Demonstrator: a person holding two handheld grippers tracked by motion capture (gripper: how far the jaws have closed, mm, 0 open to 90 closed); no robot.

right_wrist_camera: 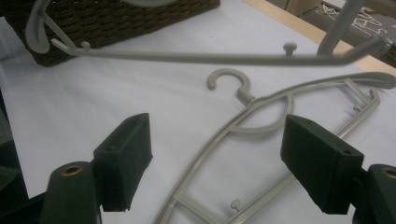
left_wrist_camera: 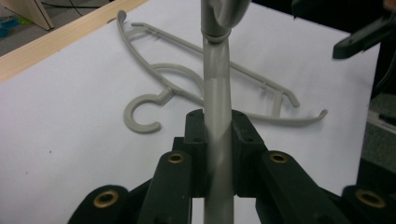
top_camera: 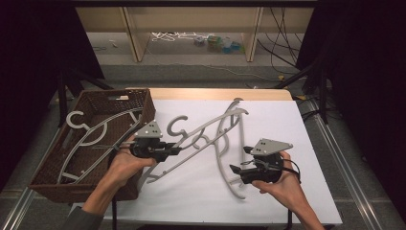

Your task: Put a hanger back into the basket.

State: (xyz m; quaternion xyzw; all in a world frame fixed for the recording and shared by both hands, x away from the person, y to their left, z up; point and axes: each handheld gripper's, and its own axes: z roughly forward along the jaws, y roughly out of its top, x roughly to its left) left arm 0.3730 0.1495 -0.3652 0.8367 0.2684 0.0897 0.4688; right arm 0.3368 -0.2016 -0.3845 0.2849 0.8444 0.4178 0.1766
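My left gripper (top_camera: 174, 151) is shut on the bar of a grey plastic hanger (top_camera: 210, 125) and holds it tilted above the white table top, beside the basket. In the left gripper view that bar (left_wrist_camera: 217, 93) runs straight up between the closed jaws of the left gripper (left_wrist_camera: 218, 126). A second grey hanger (top_camera: 221, 160) lies flat on the table. My right gripper (top_camera: 235, 170) stands open right at it. In the right gripper view the lying hanger (right_wrist_camera: 247, 121) rests below and between the wide-apart jaws of the right gripper (right_wrist_camera: 222, 158), untouched. The held hanger (right_wrist_camera: 210, 57) crosses above.
A brown wicker basket (top_camera: 48, 184) stands at the table's left edge with another grey hanger (top_camera: 95, 129) inside it. The white table top (top_camera: 277, 124) ends in a wooden strip at the back. Shelves and cables are on the floor beyond.
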